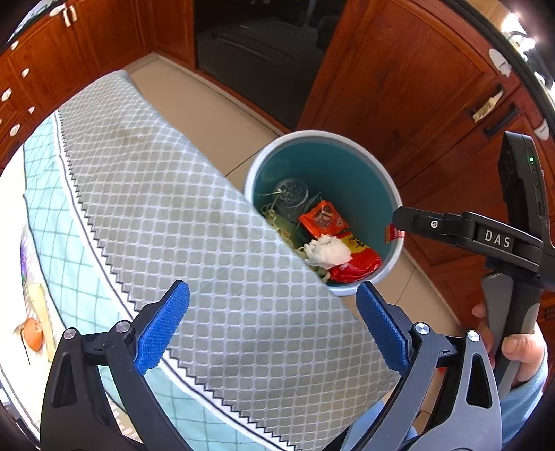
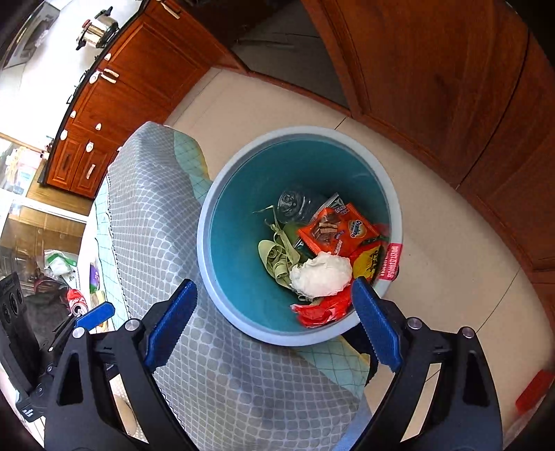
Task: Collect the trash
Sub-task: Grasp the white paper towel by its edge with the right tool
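With the left gripper [image 1: 272, 321] and right gripper [image 2: 274, 322] both spread wide and empty above the teal bin [image 2: 222, 194], where the white tissue wad [image 2: 321, 274] lies at five o'clock, the draped grey tablecloth [image 2: 163, 215] at nine could snag a return reach.

Both wrist views are bright, in even daylight. I see blown-out white at the left edge of each frame, washing out detail there. The floor tiles [image 2: 433, 277] carry a soft sheen; shadows are faint. Glare spots sit on the steel pot [image 2: 100, 29], upper left of the right view. Strong fisheye bending curves the cabinets [image 1: 399, 79], with black vignette in the corners. Centres are sharp; edges soften slightly.
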Motion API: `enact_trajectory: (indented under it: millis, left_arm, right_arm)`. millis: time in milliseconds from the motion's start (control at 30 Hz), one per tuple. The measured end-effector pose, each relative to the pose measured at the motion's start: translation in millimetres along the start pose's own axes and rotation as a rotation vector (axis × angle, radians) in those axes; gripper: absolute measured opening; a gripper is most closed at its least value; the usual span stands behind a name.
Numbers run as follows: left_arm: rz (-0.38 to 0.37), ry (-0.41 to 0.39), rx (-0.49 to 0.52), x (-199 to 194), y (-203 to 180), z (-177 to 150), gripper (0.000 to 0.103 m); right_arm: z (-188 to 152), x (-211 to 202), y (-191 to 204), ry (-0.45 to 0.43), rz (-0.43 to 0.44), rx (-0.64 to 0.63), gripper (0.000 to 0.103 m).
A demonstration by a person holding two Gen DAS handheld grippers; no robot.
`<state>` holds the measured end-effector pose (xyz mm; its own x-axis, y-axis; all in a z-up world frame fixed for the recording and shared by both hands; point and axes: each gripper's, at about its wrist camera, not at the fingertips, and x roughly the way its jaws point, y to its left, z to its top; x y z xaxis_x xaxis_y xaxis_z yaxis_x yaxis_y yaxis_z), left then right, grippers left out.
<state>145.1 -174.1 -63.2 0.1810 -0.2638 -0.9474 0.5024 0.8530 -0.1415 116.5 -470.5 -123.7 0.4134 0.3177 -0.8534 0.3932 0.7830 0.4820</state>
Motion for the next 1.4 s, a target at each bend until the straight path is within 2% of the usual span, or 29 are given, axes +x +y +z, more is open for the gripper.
enact_trajectory:
  millis: [300, 767, 1067, 1400]
  left_arm:
    - [0.040, -0.033, -0.125, -32, 63, -27, 0.097]
    - [0.097, -0.090, -0.344, -79, 176, -93, 0.097]
    - [0.108, -0.124, -0.481, -91, 252, -131, 0.097]
    - [0.093, -0.133, -0.535, -94, 307, -153, 0.097]
  right_arm:
    - [-13, 13, 48, 0.036, 0.012, -0.077, 0.091]
    - [-45, 38, 156, 0.110, 0.017, -0.265, 0.091]
    - [-62, 75, 258, 0.168, 0.022, -0.454, 0.091]
    - [-72, 138, 366, 0.230, 0.048, -0.613, 0.091]
